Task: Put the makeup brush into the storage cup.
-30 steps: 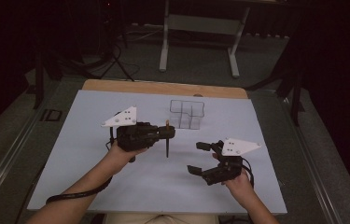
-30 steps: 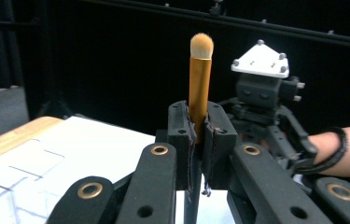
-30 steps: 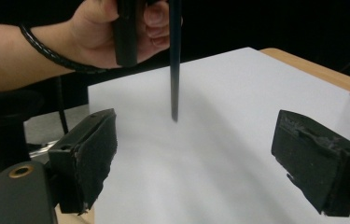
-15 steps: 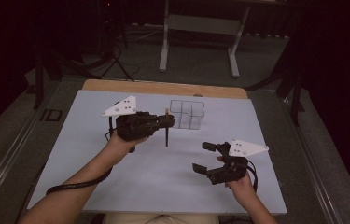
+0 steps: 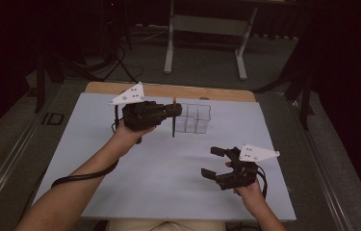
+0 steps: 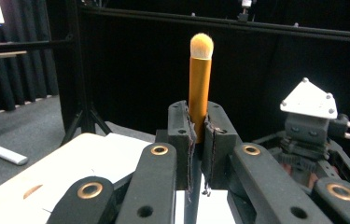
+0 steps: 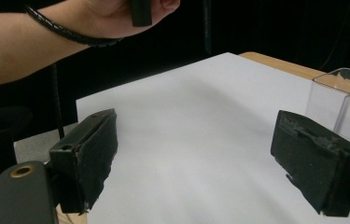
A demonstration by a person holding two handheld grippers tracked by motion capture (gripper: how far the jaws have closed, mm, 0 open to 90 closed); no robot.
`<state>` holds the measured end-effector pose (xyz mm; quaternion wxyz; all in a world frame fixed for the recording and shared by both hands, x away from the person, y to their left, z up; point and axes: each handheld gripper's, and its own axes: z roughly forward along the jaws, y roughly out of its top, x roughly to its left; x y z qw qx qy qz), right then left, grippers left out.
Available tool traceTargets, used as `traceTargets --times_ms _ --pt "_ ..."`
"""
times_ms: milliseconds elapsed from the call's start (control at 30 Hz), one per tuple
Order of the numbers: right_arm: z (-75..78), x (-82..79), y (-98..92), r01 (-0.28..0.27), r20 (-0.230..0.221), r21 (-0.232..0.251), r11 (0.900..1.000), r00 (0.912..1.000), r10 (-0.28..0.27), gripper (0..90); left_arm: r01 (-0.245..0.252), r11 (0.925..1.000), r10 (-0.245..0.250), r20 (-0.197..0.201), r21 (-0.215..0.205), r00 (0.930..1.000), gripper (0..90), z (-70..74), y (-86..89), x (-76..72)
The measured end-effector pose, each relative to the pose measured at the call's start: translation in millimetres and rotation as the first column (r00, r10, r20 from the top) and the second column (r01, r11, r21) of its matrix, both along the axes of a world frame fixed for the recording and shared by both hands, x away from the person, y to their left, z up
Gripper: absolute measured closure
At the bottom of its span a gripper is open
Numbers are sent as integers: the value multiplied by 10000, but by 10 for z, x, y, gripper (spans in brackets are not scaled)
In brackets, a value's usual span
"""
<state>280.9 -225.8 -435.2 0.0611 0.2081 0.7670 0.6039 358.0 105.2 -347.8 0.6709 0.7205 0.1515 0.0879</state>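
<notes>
The left hand-held gripper (image 5: 172, 111), clenched on a makeup brush (image 6: 199, 84) held upright with bristles up, had travelled up the desk (image 5: 96, 159) from its middle and now hung just beside the clear divided box (image 5: 193, 118). That looked like a drop into a compartment coming. The right hand-held gripper (image 5: 214, 162) had drifted slightly right, jaws spread wide, holding nothing.

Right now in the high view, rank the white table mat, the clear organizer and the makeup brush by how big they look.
1. White table mat, by far the largest.
2. Clear organizer, at the far end of the mat.
3. Makeup brush, a thin upright stick clamped in the left gripper, just in front of the organizer.
</notes>
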Motion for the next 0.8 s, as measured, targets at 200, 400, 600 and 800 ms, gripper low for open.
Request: traceTargets --times_ms 200,400,600,800 --pt "-6 0 -3 -20 83 -56 10000 10000 21 149 -200 9997 198 156 128 9997 846 70 -17 89" --pt "-10 -1 -4 1 84 -116 9999 10000 0 149 -580 9983 578 303 85 9979 846 134 -27 206" --pt "1 6 -23 74 239 -107 9999 9997 -72 149 -906 9957 897 490 172 9948 846 194 -55 298" --pt "-4 4 -25 81 299 -53 10000 9995 -79 149 -1142 9933 1129 571 202 9920 846 229 -67 399"
